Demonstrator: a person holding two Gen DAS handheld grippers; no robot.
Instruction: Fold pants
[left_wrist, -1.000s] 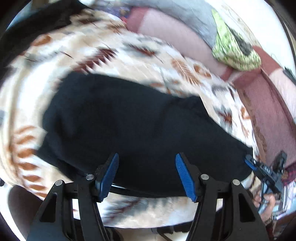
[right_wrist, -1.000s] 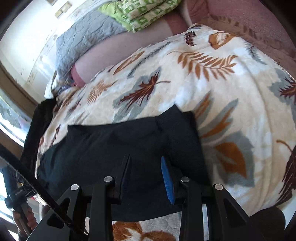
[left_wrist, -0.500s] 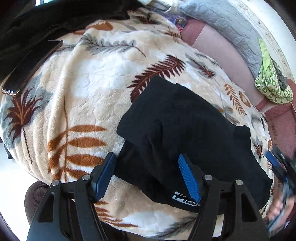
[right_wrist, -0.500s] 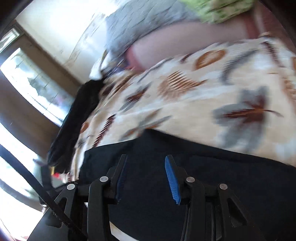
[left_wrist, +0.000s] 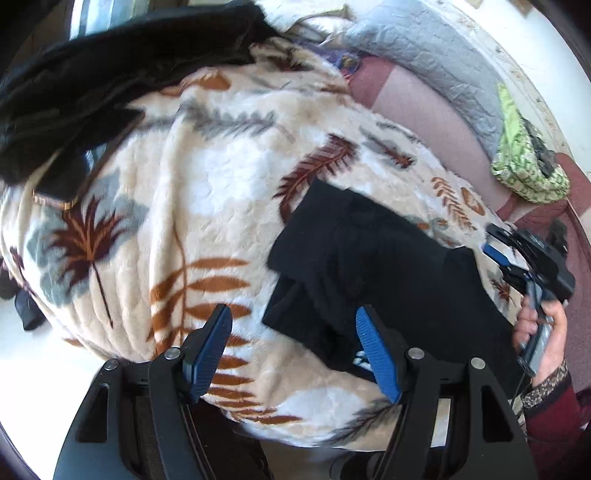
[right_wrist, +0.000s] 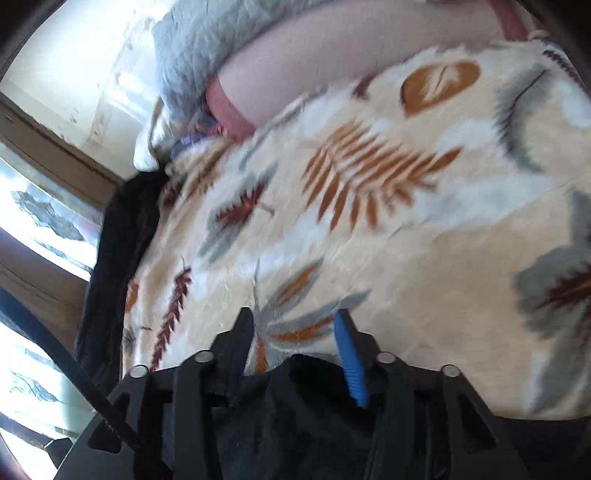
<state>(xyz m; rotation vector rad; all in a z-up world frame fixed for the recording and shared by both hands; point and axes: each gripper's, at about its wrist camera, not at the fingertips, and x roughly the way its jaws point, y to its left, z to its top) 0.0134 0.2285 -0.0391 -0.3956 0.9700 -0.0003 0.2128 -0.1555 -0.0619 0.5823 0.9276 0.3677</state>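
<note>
The black pants (left_wrist: 373, 266) lie folded in a compact stack on the leaf-print blanket (left_wrist: 177, 177); a white logo shows at their near edge. My left gripper (left_wrist: 291, 325) hovers open over their left end. The cloth reaches in past the right finger, and the pads do not press on it. My right gripper (left_wrist: 493, 245), held by a hand (left_wrist: 543, 332), is at the pants' far right end. In the right wrist view the right gripper (right_wrist: 293, 325) has its jaws opening, with blanket between the tips. The pants (right_wrist: 314, 413) lie low under its fingers.
A heap of black clothing (left_wrist: 96, 81) covers the blanket's far left, with a dark flat phone-like object (left_wrist: 70, 177) beside it. A grey quilted pillow (left_wrist: 424, 51) and a green patterned cloth (left_wrist: 524, 170) lie at the back. Bright windows (right_wrist: 40, 221) are on the left.
The left gripper has shifted left, so the pants now sit right of centre in its view. The right gripper swept left along the pants and opened wider; the pants dropped to its view's bottom.
</note>
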